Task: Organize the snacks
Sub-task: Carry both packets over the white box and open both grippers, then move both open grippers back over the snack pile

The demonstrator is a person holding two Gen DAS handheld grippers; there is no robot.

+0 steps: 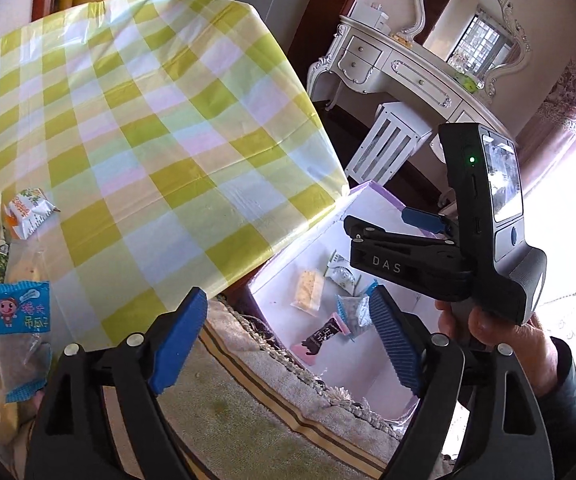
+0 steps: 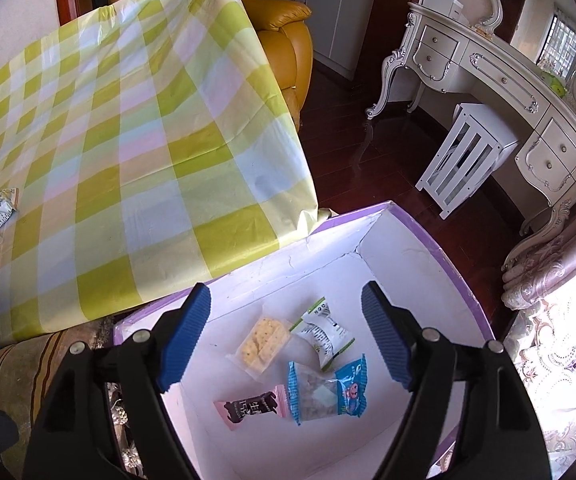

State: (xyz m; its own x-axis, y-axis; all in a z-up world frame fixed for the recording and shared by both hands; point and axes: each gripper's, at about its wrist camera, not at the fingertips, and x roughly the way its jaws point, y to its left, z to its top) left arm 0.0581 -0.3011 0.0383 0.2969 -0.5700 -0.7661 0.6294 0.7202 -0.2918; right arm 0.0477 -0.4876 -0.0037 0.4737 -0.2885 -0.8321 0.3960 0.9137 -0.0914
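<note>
A: Both grippers are over the box (image 2: 439,240) with fingers spread wide and nothing between them. What's in there?

B: Four packets: crackers (image 2: 262,344), a white-green one (image 2: 325,334), a blue one (image 2: 327,390), a pink bar (image 2: 250,406).

A: The left gripper (image 1: 288,344) and right gripper (image 2: 288,344) are empty, then. What next?

B: I'd go back to the bench (image 1: 160,128); more snacks (image 1: 16,312) lie at its left edge. Take one packet by its middle and let go low over the box.
</note>
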